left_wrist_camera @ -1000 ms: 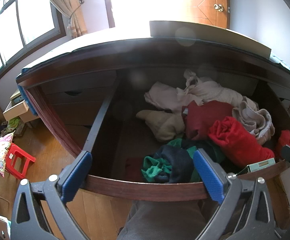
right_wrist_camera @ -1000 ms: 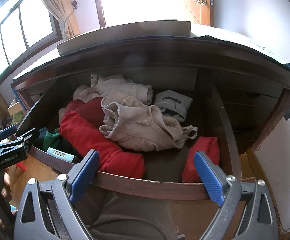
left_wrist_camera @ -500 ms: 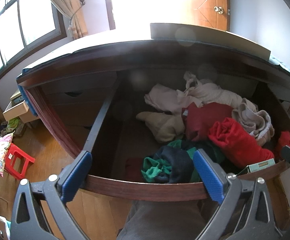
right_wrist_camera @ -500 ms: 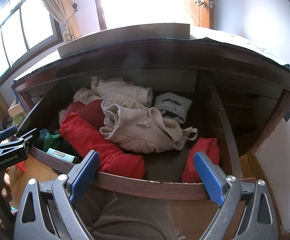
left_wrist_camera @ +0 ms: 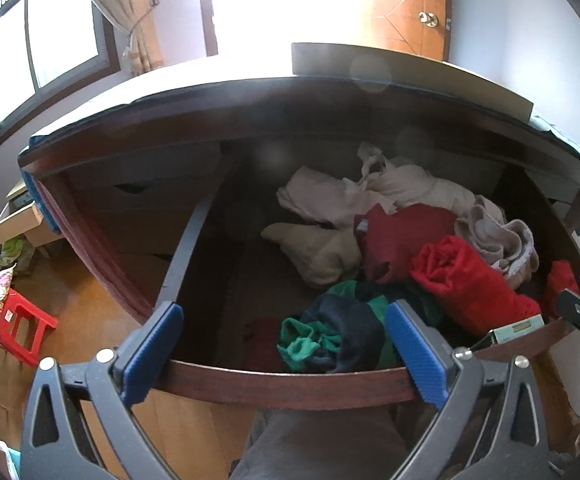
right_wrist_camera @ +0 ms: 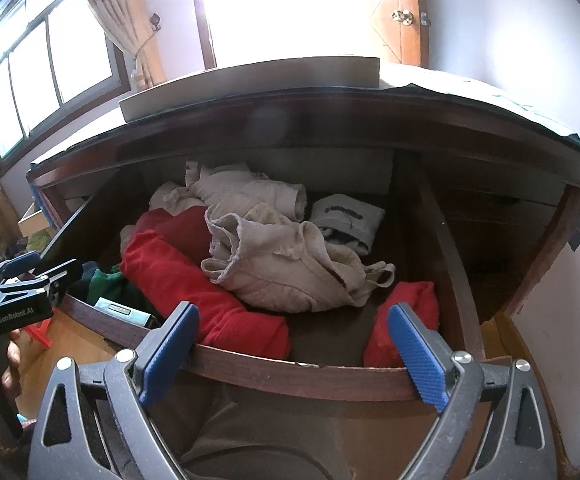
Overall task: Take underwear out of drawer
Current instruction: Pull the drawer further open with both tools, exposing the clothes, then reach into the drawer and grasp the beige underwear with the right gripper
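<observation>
While both hand-held grippers, left (left_wrist_camera: 284, 350) and right (right_wrist_camera: 291, 350), are hovering spread before the open drawer (right_wrist_camera: 290, 372), I'm eyeing the beige underwear (right_wrist_camera: 286, 268) heaped mid-drawer; pinching one loose fold should be lifting it alone.

drawer (right_wrist_camera: 290, 376): pulled open | underwear (right_wrist_camera: 286, 264): beige, crumpled, centre of pile

My left wrist view looks forward and down from just outside the open drawer (left_wrist_camera: 282, 384), toward its left half. My right wrist view sits equally near, toward the right half. Both share the red roll (left_wrist_camera: 469, 284) (right_wrist_camera: 194, 292) and each catches the other hand-held gripper at its edge.
</observation>
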Demonstrator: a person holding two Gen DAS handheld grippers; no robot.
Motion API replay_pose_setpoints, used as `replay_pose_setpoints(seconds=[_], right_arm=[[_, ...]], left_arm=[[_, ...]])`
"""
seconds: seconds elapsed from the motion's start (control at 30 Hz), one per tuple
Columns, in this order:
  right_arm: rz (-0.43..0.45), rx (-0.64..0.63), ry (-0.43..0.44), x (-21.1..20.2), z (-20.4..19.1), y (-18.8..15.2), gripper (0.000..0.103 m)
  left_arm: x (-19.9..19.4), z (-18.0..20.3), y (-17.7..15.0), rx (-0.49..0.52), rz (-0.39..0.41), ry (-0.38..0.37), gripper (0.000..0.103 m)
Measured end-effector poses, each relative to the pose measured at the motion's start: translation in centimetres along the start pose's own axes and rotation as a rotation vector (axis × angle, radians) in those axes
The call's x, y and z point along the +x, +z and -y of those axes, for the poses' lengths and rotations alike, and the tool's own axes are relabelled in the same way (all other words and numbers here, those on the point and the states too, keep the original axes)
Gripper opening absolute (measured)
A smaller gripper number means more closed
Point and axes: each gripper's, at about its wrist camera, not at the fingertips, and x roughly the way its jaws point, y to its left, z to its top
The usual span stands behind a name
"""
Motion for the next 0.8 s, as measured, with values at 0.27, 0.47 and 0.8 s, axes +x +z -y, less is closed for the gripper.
replay_pose_setpoints(seconds=[0.27, 0.47, 0.8], right_arm=[[-0.036, 0.03, 0.074, 0.1, 1.4, 0.9, 0.097], [-0.064, 0.011, 0.131, 0.6, 3.0, 3.8, 0.097], [-0.336, -0.366, 0.131, 6.0, 0.1, 5.9, 0.091]], left_arm=[[0.1, -0.4, 1.2, 0.023, -0.021, -0.033, 0.103], [-0.7, 0.4, 3.5, 0.07, 0.012, -0.123, 0.103], [0.8, 5.0, 4.2, 0.265, -0.072, -0.204, 0.103]])
